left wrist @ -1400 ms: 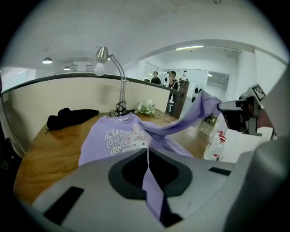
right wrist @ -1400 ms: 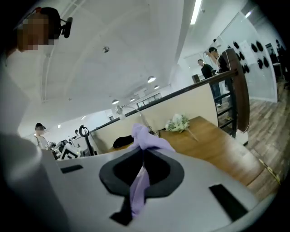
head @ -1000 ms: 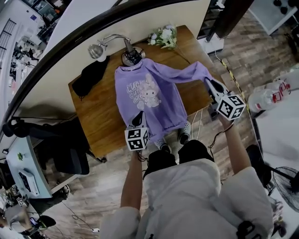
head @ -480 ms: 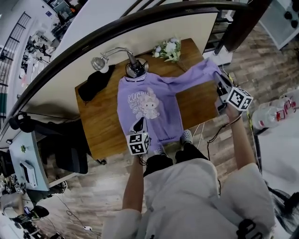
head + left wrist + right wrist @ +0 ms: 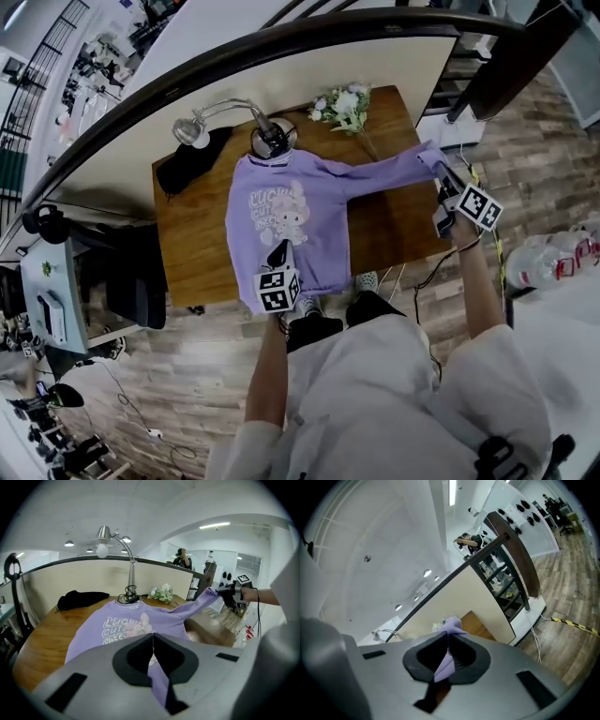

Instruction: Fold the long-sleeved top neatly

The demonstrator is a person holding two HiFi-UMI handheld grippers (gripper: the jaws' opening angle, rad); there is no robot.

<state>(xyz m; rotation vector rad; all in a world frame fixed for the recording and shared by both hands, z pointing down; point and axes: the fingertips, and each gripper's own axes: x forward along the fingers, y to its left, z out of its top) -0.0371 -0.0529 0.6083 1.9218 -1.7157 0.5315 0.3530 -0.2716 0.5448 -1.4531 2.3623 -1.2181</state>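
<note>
A purple long-sleeved top (image 5: 291,216) with a cartoon print lies face up on the wooden table (image 5: 192,244), collar toward the lamp. My left gripper (image 5: 278,251) is at the near hem, shut on the purple cloth (image 5: 159,686), which runs between its jaws in the left gripper view. My right gripper (image 5: 439,173) is past the table's right edge, shut on the cuff (image 5: 446,660) of the top's right sleeve (image 5: 384,171). It holds that sleeve stretched out sideways above the table. The left gripper view shows the right gripper (image 5: 222,591) at the end of the lifted sleeve (image 5: 197,604).
A desk lamp (image 5: 202,122) stands by the collar, a black cloth (image 5: 187,164) lies at the far left and flowers (image 5: 342,105) at the far right. A curved partition backs the table. An office chair (image 5: 131,286) is to the left, bottles (image 5: 544,262) to the right.
My right gripper has carried the cuff outward to the right and lower, so the sleeve now runs straighter. My left gripper has shifted a little with the hem.
</note>
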